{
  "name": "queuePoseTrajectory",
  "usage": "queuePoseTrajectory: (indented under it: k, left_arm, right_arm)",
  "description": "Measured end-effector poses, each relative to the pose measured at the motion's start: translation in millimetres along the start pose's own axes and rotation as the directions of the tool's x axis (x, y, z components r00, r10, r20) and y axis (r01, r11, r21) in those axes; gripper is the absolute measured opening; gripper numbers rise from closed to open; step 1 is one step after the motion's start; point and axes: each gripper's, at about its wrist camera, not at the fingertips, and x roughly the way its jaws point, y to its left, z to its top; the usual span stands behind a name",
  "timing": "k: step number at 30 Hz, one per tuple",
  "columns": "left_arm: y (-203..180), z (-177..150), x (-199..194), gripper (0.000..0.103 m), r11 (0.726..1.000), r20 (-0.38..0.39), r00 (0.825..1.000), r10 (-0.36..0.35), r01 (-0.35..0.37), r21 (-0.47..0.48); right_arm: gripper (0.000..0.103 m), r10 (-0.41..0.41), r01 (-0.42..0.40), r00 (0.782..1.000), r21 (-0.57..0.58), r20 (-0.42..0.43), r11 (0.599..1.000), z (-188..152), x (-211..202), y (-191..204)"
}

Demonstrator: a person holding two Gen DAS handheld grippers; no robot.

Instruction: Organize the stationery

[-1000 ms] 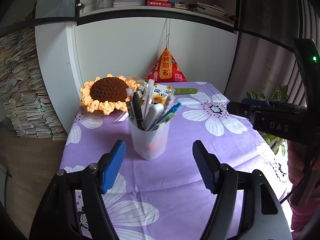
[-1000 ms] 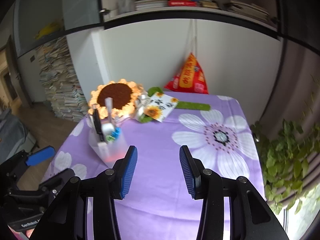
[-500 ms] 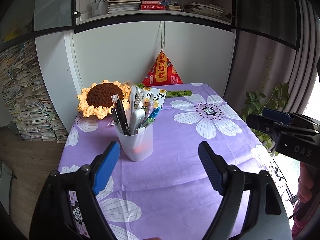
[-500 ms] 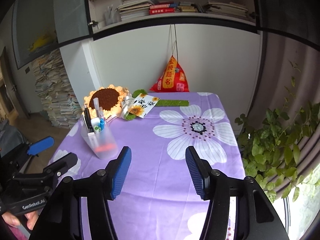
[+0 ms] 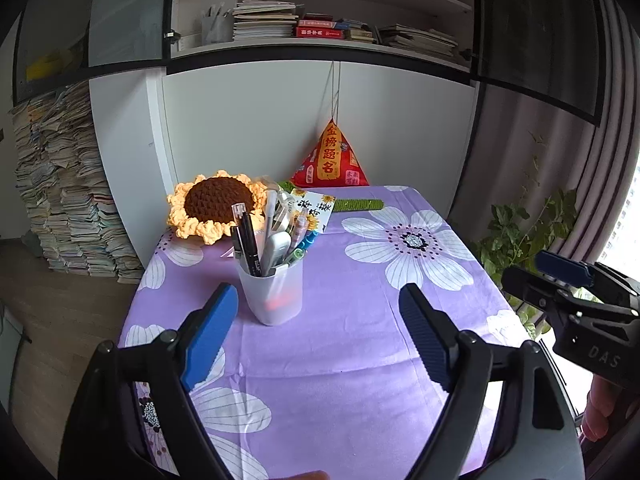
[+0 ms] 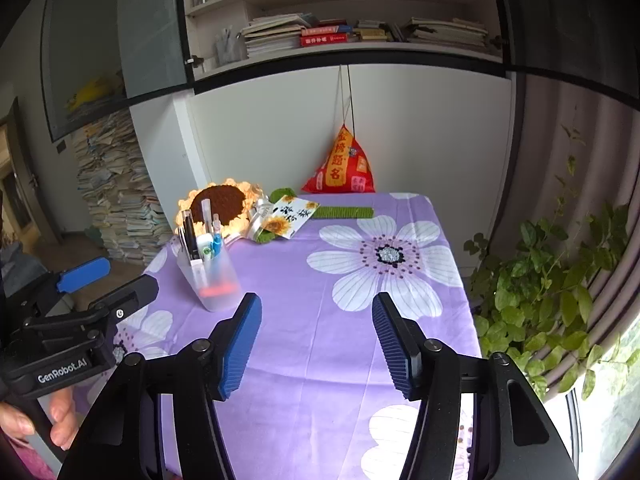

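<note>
A translucent white pen cup [image 5: 274, 296] [image 6: 216, 280] stands upright on the purple flowered tablecloth [image 5: 360, 360], filled with several pens and markers [image 5: 250, 240]. My left gripper [image 5: 318, 296] is open just in front of the cup, which sits slightly left of the gap and touches neither pad. My right gripper [image 6: 317, 300] hovers over the middle of the cloth, to the right of the cup. Its jaws are opening and there is nothing between them. One of its blue-padded fingers [image 5: 560, 270] shows at the right edge of the left wrist view.
At the back of the table lie a crocheted sunflower [image 5: 216, 204], a sunflower card [image 5: 316, 210], a green stem [image 5: 356, 204] and a red pyramid bag [image 5: 330, 160]. Stacked books [image 5: 68, 184] stand on the floor at the left. A leafy plant [image 6: 540, 280] is past the right edge.
Both grippers have drawn back from the table, so the cup looks smaller and farther off. Both pairs of jaws stand wider apart than before, the right one markedly.
</note>
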Motion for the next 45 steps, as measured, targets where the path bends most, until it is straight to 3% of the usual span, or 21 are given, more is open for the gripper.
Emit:
queuePoseTrajectory:
  k: [2,6,8,10,13,18,24,32,45]
  left_arm:
    - [0,3,-3,0.082,1.0,0.009,1.0,0.008,-0.008,-0.002]
    - [-5,22,-22,0.082,1.0,0.067,0.997,0.026,-0.027,0.005]
    - [-8,37,-40,0.088,0.999,0.129,0.991,0.046,-0.047,0.007]
    - [-11,46,-56,0.102,0.997,0.185,0.98,0.074,-0.076,0.003]
    - [-13,49,-76,0.102,0.995,0.239,0.966,0.1,-0.102,-0.004]
    - [-17,38,-76,0.102,0.997,0.156,0.985,0.073,-0.077,0.017]
    - [-12,26,-76,0.102,0.997,0.096,0.992,0.077,-0.078,0.002]
    - [-12,25,-93,0.102,0.997,0.139,0.987,0.075,-0.074,-0.011]
    - [-12,23,-97,0.102,0.997,0.143,0.987,0.074,-0.073,-0.011]
  right_arm:
    - [0.071,-0.003,0.003,1.0,-0.004,0.016,1.0,1,-5,1]
    - [0.071,-0.024,0.025,0.997,-0.018,0.074,1.0,12,-22,6]
    - [0.072,-0.037,0.04,0.993,-0.019,0.113,0.999,23,-37,10]
    - [0.076,-0.047,0.05,0.986,-0.011,0.157,0.999,32,-53,12]
    - [0.083,-0.052,0.053,0.975,-0.001,0.215,0.999,38,-73,15]
    - [0.083,-0.059,0.061,0.975,-0.002,0.212,0.998,35,-84,23]
    - [0.083,-0.07,0.067,0.983,0.026,0.171,0.997,27,-84,23]
    - [0.083,-0.071,0.068,0.981,0.021,0.182,0.997,20,-95,30]
    - [0.083,-0.07,0.068,0.981,0.02,0.179,0.998,17,-102,35]
